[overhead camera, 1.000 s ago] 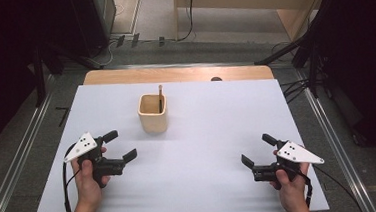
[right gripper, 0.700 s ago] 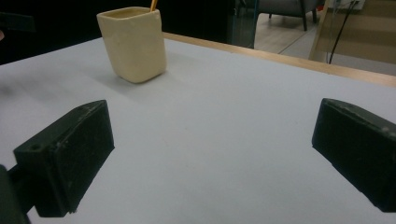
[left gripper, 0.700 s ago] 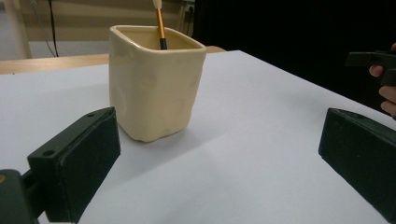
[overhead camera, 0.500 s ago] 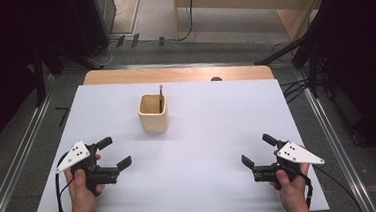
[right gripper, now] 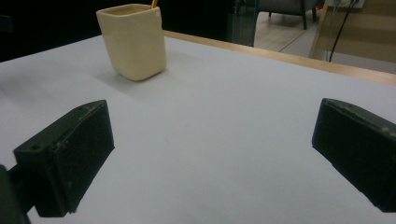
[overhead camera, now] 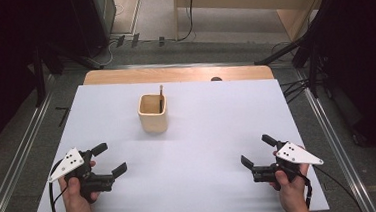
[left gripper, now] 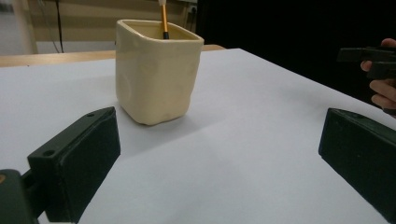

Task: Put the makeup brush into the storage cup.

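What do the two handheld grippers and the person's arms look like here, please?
Each gripper, left gripper and right gripper, has a black body, two blocky black jaws and a pale three-cornered plate with black dots on top. A black cable loops from the left one. The forearms are bare, with no sleeves in view.

A lab: white table (overhead camera: 219, 149), floor rails (overhead camera: 14, 163), cables (overhead camera: 295, 86), dark curtains (overhead camera: 362, 48).

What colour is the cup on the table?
Pale cream-yellow cup, seen best in the left gripper view.

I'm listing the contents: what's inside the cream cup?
One thin orange stick with a dark lower part stands inside the cream square ceramic cup. Its lower end and the cup's bottom are hidden.
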A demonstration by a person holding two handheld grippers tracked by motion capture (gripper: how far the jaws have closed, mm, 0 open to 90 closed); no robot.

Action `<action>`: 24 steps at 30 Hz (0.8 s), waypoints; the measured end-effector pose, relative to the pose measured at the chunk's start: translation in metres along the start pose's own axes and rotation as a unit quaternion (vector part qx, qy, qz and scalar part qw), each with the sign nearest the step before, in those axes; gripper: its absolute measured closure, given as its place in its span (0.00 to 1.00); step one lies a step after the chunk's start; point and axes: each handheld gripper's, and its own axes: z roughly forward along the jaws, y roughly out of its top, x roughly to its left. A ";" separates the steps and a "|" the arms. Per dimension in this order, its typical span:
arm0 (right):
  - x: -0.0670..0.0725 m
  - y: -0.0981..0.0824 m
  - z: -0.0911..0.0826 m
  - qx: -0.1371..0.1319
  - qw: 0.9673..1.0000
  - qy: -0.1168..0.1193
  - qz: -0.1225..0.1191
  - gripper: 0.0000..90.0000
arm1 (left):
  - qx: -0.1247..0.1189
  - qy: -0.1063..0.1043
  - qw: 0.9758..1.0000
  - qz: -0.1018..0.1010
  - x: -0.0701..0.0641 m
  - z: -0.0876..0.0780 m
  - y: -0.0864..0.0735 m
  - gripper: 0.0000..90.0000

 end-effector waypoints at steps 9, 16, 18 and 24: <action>0.001 -0.001 0.002 0.003 1.000 0.001 -0.003 0.00 | -0.006 -0.001 1.000 0.002 -0.001 -0.011 -0.004 0.00; 0.002 -0.002 0.002 0.004 1.000 0.001 -0.002 0.00 | -0.005 0.002 1.000 0.004 -0.003 -0.020 -0.008 0.00; 0.002 -0.002 0.003 0.004 1.000 0.001 -0.001 0.00 | -0.006 0.004 1.000 0.007 -0.003 -0.021 -0.008 0.00; 0.002 -0.001 0.003 0.004 1.000 -0.001 -0.002 0.00 | -0.013 0.002 1.000 0.011 -0.001 -0.029 -0.011 0.00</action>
